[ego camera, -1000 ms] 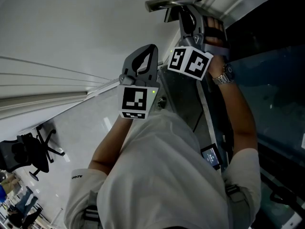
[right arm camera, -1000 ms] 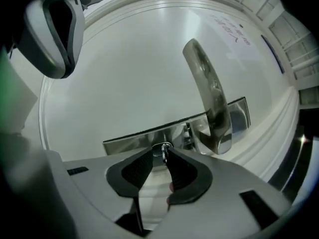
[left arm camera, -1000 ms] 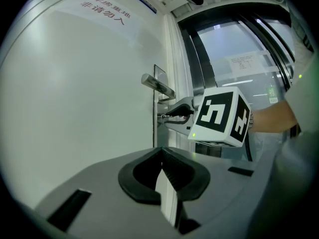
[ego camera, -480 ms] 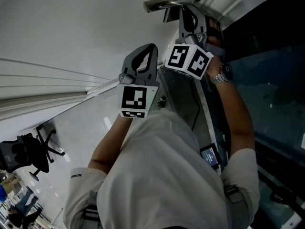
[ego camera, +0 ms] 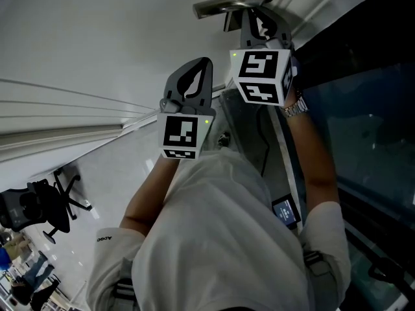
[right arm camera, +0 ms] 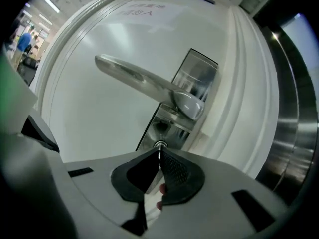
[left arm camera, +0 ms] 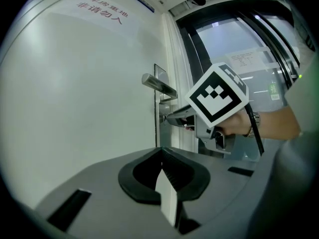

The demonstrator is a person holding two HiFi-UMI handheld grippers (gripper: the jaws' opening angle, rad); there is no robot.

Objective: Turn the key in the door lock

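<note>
White door; right gripper just closed on key.

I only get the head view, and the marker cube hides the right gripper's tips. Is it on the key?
Observer: Yes. The right gripper view shows that the right gripper has just been closing. Its jaws now pinch the key where it enters the lock plate.
Operator: Where is that relative to the handle?
Observer: Just below the handle, on the same plate, as the left gripper view shows it.
Operator: And the left gripper?
Observer: The left gripper is shut with nothing between its jaws. It is held back from the door and touches nothing.
</note>
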